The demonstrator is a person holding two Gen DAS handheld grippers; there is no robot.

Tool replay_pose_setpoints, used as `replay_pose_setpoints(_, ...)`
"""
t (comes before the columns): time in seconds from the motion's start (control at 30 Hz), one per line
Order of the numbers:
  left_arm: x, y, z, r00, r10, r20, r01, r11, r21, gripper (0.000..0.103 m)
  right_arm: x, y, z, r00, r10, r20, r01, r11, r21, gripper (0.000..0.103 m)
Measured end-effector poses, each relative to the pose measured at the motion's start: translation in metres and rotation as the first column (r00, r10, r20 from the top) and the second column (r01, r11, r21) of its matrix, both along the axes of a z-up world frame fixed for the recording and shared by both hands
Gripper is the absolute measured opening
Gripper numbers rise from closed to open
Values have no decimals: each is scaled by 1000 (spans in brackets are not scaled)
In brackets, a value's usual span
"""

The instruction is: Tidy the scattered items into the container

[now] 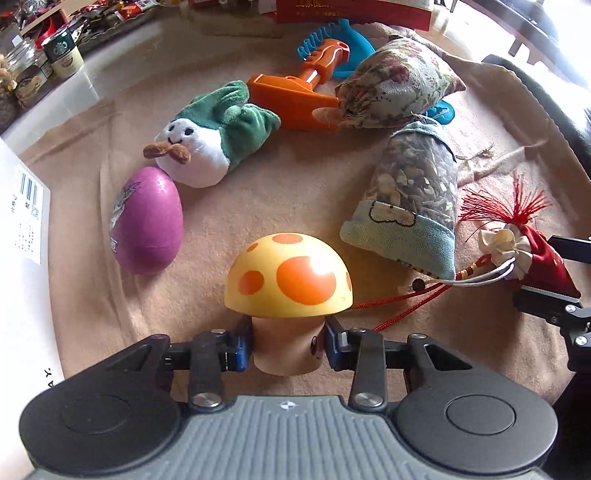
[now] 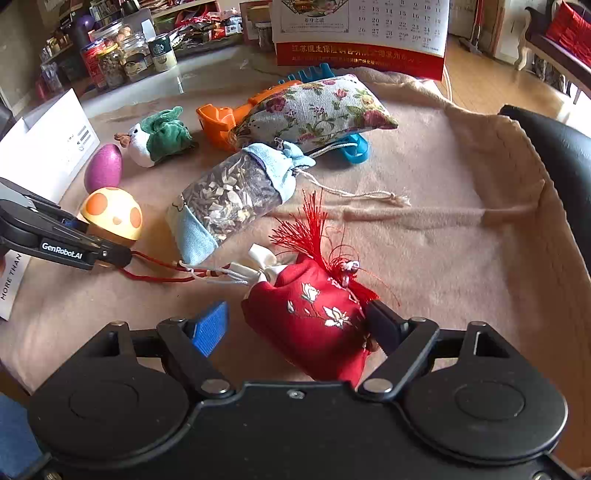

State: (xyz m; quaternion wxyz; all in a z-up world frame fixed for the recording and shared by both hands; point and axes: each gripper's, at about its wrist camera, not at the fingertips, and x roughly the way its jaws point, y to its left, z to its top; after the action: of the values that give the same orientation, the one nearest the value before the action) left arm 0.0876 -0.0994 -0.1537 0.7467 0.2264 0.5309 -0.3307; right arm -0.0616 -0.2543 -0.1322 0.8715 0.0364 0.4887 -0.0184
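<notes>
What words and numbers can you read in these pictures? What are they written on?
"GenRobot.AI": on the left gripper.
"MORE THAN": on the white box, at its bottom edge.
Dates such as "12 13 14 15 16 17": on the calendar.
Calendar's red strip, box barcode label, purple egg print, green can logo: too blurred to read.

Beige cloth under everything — red-and-white desk calendar, glass jars, black chair behind.

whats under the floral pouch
The floral pouch lies across an orange plastic toy and a blue plastic toy, with blue comb-like teeth showing behind it. How the covered middle parts join or look cannot be seen.
</notes>
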Motion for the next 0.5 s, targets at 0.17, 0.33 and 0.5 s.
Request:
replay_pose_setpoints(0.17, 1, 2, 2, 999, 37, -14, -37, 999, -5, 39, 4, 6, -2, 1000, 27, 4, -27, 998, -64, 60)
replay_pose_setpoints(0.33, 8, 6, 14, 994, 112, -2, -112, 993, -21, 39, -4, -7, 8, 999, -48, 22, 47, 998, 46, 56)
replay_pose_setpoints(0.5, 6, 8, 34, 990, 141, 18, -140, 989, -46, 39, -14, -11, 22, 996, -82, 40, 79, 995, 68, 56)
